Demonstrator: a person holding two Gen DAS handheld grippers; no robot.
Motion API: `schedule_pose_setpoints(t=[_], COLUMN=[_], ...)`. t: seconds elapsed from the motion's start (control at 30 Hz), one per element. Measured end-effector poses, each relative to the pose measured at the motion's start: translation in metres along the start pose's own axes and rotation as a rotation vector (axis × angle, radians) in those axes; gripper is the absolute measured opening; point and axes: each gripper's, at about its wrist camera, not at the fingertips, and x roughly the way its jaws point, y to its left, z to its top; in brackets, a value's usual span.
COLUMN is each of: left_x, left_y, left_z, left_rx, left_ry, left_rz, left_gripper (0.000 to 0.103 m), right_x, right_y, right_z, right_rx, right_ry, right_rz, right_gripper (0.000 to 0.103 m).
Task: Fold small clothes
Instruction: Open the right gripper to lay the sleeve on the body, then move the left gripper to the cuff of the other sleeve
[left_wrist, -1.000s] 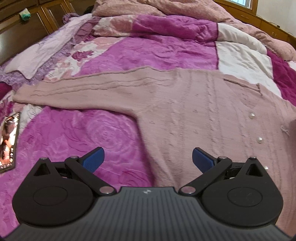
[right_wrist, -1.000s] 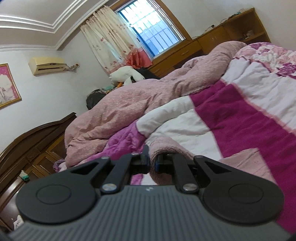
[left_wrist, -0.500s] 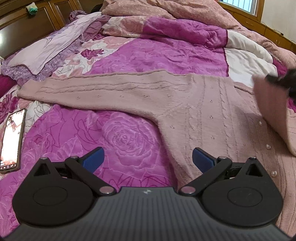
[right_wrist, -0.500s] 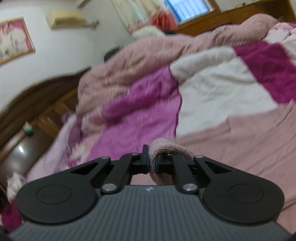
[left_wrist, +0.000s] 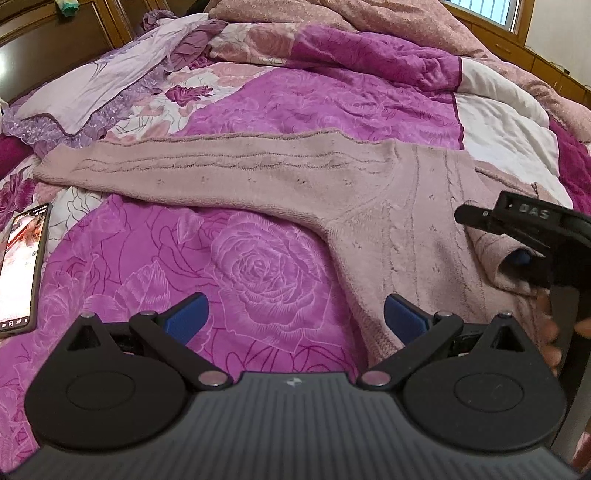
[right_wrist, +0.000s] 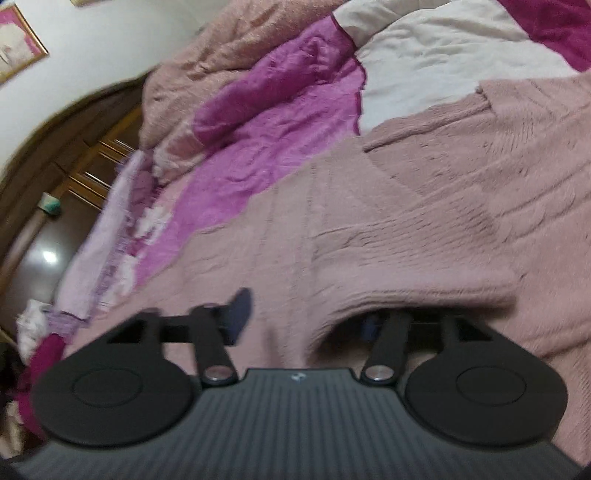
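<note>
On the magenta quilted bed (left_wrist: 258, 110), your right hand-held gripper (right_wrist: 306, 317) is opening, dropping the sleeve it pinched a moment ago across the pink cardigan (left_wrist: 417, 206) (left hand-held gripper (left_wrist: 293, 314) gapes empty), so one fold is laid.

cardigan (left_wrist: 406, 206): dusty pink, cable-knit
quilt (left_wrist: 258, 258): magenta, embossed roses, white and floral patches
pillow (left_wrist: 92, 85): pale lilac, purple frilled trim
gripper pads (left_wrist: 184, 317): blue
</note>
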Motion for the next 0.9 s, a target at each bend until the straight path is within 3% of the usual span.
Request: schedule_pose_setpoints(t=[0.33,0.63,0.9], left_x=[-0.015,-0.032,-0.03], left_y=[-0.011,-0.051,-0.084], left_z=[0.005,0.012,0.017], left_rx=[0.038,0.143,0.186], left_ry=[-0.042,-0.075,-0.058], left_rz=[-0.03,-0.108,-0.175], left_gripper=[0.103,0.103,0.103], right_x=[-0.057,-0.121,-0.147], right_y=[0.001,-0.026,-0.058], right_z=[-0.014,-0.003,0.005], right_rx=[0.009,-0.065,-0.145], right_ry=[0.037,-0.057,-0.087], right_rz=[0.037,-0.134,-0.301], right_gripper=[0.073,0.072,0.072])
